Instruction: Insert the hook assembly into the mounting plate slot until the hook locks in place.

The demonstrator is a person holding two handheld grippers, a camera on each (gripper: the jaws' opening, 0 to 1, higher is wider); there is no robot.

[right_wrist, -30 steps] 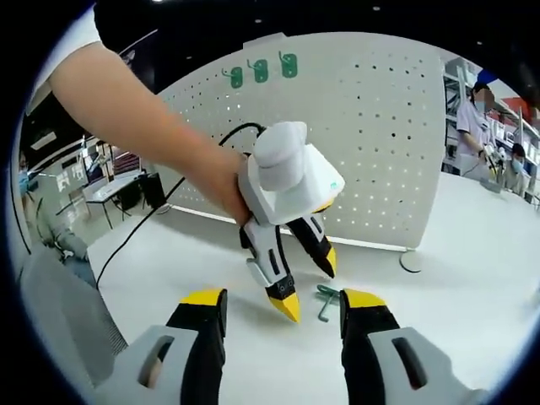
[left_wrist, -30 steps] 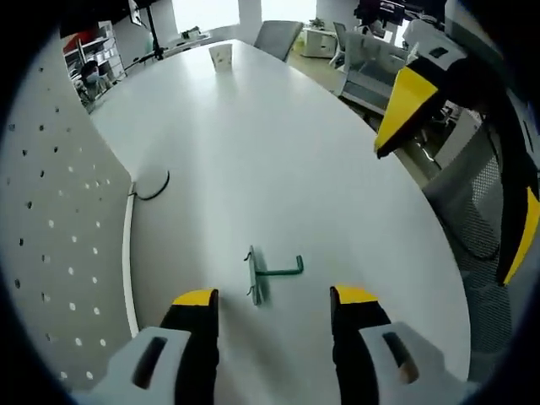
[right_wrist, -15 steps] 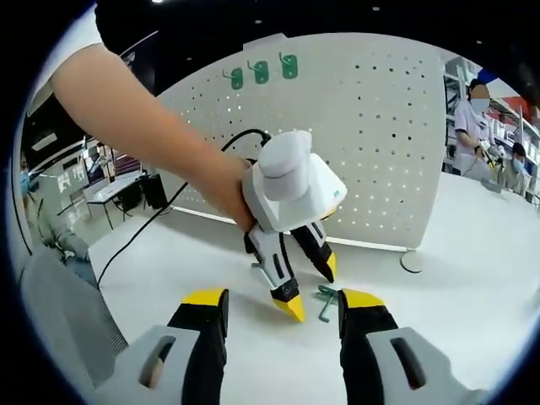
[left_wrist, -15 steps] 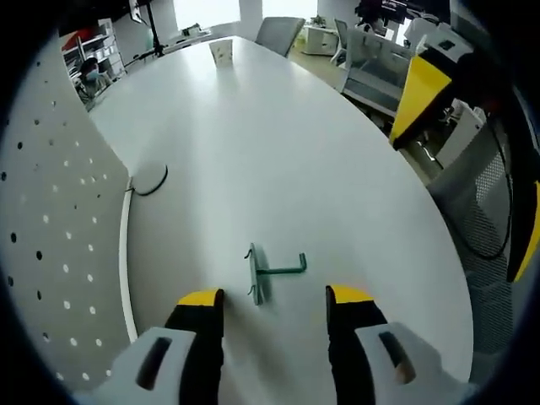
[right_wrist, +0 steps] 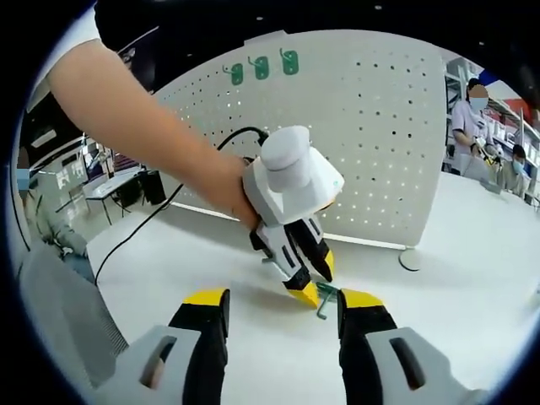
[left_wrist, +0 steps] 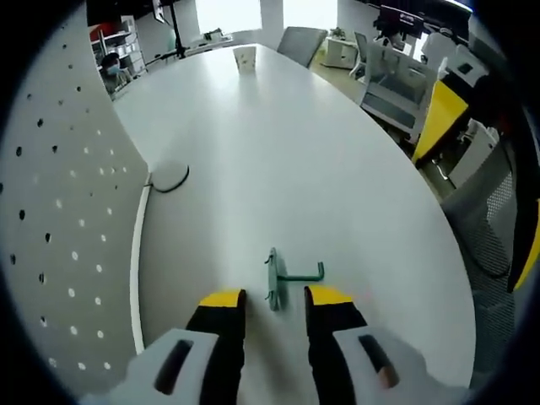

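**A:** Your left gripper (left_wrist: 274,297) has narrowed its jaws around the green hook (left_wrist: 284,278), which lies flat on the worktop (left_wrist: 278,152). If you pinch only the thin backplate, it may twist or skid.

**B:** And the right?

**A:** Your right gripper (right_wrist: 274,299) hangs wide, empty. The pegboard (right_wrist: 371,143) stands beyond. A second ago, your left jaws were wider and further back.

Left gripper (right_wrist: 314,283): white moulded body, black jaws tipped yellow, black cable trailing behind.
Right gripper (right_wrist: 283,305): grey-white slotted housings, black jaws with yellow tips.
Forearm (right_wrist: 143,126): bare, no sleeve visible.
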